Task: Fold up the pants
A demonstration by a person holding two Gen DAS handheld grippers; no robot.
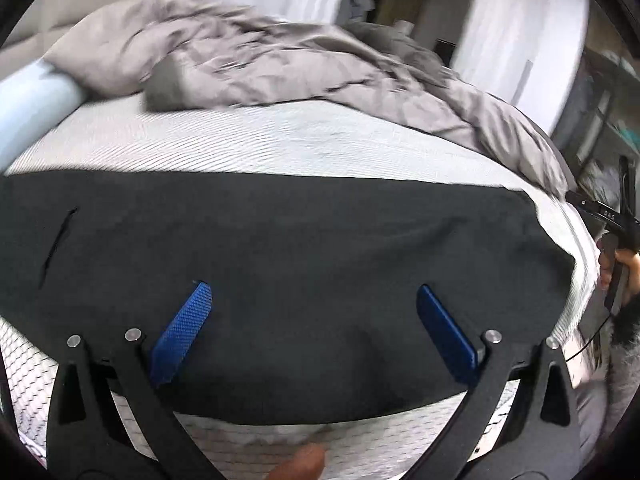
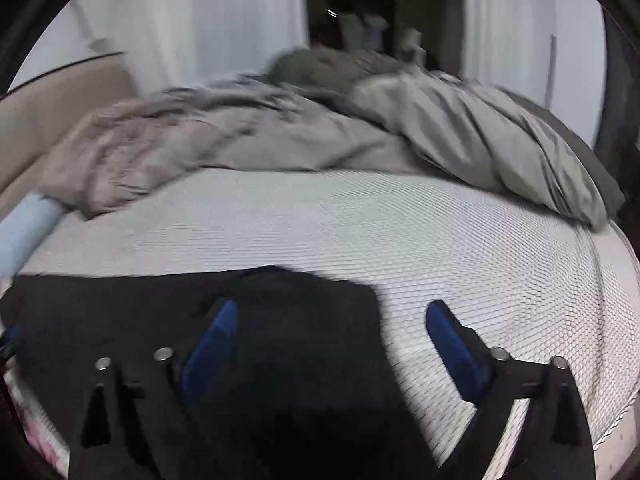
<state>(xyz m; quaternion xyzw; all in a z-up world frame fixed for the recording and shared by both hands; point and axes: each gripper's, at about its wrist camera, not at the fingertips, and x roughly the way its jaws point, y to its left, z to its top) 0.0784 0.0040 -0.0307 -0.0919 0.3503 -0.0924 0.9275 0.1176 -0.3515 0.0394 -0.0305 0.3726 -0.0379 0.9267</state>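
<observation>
Dark pants [image 1: 300, 232] lie flat across the near part of a white textured mattress [image 1: 240, 140], with a pocket slit at their left end. My left gripper [image 1: 313, 288] hovers over the pants near their front edge; it is open, its blue pads wide apart and nothing pinched between them. In the right wrist view the right end of the pants [image 2: 120, 312] lies under my right gripper [image 2: 331, 305]. That gripper is open too, its left pad over the cloth and its right pad over bare mattress [image 2: 480, 248]. A hand [image 1: 624, 268] holds the right gripper's handle at the far right edge.
A crumpled grey duvet [image 1: 240, 60] [image 2: 280, 140] is heaped along the back of the bed. A pale blue roll [image 1: 28, 108] [image 2: 24, 228] lies at the left edge. A beige headboard [image 2: 48, 92], white walls and a dark doorway stand behind.
</observation>
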